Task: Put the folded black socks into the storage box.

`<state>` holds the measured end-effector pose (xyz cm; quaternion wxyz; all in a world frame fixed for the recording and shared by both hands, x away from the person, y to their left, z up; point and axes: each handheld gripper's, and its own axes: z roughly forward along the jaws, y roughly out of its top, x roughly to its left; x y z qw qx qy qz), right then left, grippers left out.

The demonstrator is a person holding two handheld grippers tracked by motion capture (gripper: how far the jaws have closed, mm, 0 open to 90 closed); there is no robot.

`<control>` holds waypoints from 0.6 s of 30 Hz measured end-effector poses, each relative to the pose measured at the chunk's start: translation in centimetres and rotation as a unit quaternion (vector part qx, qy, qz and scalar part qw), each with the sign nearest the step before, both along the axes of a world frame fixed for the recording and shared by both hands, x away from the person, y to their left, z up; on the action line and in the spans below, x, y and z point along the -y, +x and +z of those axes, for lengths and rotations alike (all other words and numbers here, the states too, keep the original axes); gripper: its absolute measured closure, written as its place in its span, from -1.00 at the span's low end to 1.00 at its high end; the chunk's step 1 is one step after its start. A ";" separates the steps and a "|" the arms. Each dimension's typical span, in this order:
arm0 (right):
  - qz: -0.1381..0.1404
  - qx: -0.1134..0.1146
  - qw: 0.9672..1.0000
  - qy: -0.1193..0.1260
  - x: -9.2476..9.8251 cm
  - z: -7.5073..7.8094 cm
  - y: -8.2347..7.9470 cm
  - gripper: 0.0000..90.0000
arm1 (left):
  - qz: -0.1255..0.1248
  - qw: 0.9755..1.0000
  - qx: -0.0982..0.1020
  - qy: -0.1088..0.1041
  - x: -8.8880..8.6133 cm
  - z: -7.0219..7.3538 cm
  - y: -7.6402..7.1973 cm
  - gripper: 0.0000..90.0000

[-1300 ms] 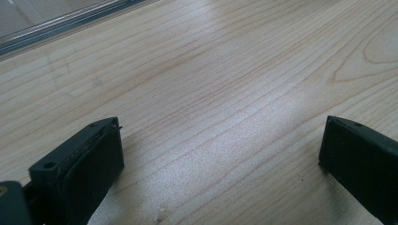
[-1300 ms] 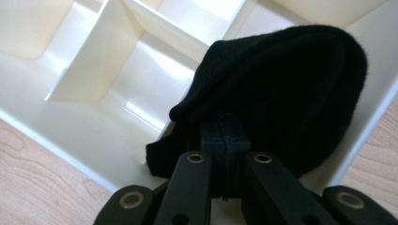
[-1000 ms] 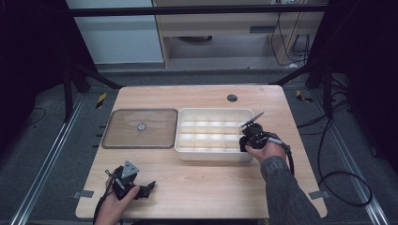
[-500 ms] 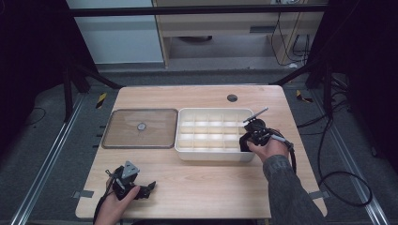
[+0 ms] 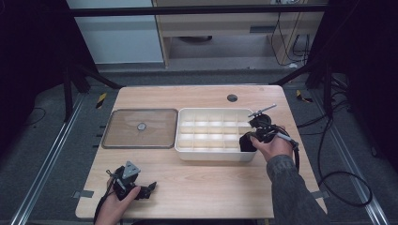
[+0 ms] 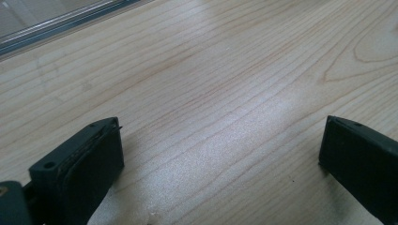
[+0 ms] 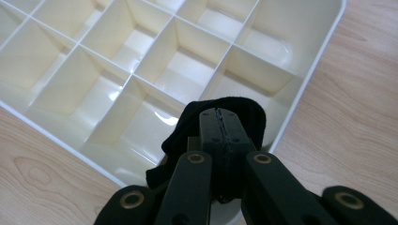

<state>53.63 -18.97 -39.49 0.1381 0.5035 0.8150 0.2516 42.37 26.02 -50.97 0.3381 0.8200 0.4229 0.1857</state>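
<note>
A cream tray (image 5: 213, 155) with several open compartments lies right of the table's middle. My right gripper (image 5: 250, 138) hangs over its near right corner, shut on a piece of black cloth (image 5: 246, 142). In the right gripper view the jaws (image 7: 219, 115) are pressed together with the black cloth (image 7: 185, 129) bunched around them, above the tray's corner compartments (image 7: 300, 89). My left gripper (image 5: 149, 188) rests near the table's front left edge. Its jaws (image 6: 220, 136) stand wide open over bare wood with nothing between them.
A clear flat lid (image 5: 122, 129) with a small round knob lies left of the tray; its edge (image 6: 47, 23) shows in the left gripper view. A dark round hole (image 5: 232, 98) sits near the table's far edge. Bare wood spans the front.
My right gripper has risen a little over the tray's near right corner with the black cloth in it. The left hand has stayed in place.
</note>
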 end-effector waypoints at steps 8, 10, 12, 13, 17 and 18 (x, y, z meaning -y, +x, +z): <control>-0.002 0.015 1.000 0.015 0.2 0.5 -0.1 1.00 | -0.001 1.000 -0.001 0.001 0.0 0.0 0.0 -1.00; -0.002 0.019 1.000 0.020 0.1 0.6 -0.2 1.00 | -0.002 1.000 -0.001 0.001 0.0 0.0 0.0 -1.00; 0.001 0.021 1.000 0.022 0.1 0.7 -0.2 1.00 | -0.002 1.000 -0.001 0.001 0.0 0.0 0.0 -1.00; 0.002 0.020 1.000 0.023 0.0 0.8 -0.2 1.00 | -0.002 1.000 -0.001 0.001 0.0 0.0 0.0 -1.00; 0.003 0.029 0.999 0.028 -0.1 0.9 -0.2 0.94 | -0.001 1.000 -0.001 0.001 0.0 0.0 0.0 -1.00; 0.002 0.029 0.999 0.029 -0.2 0.9 -0.2 0.92 | -0.002 1.000 -0.001 0.001 0.0 0.0 0.0 -1.00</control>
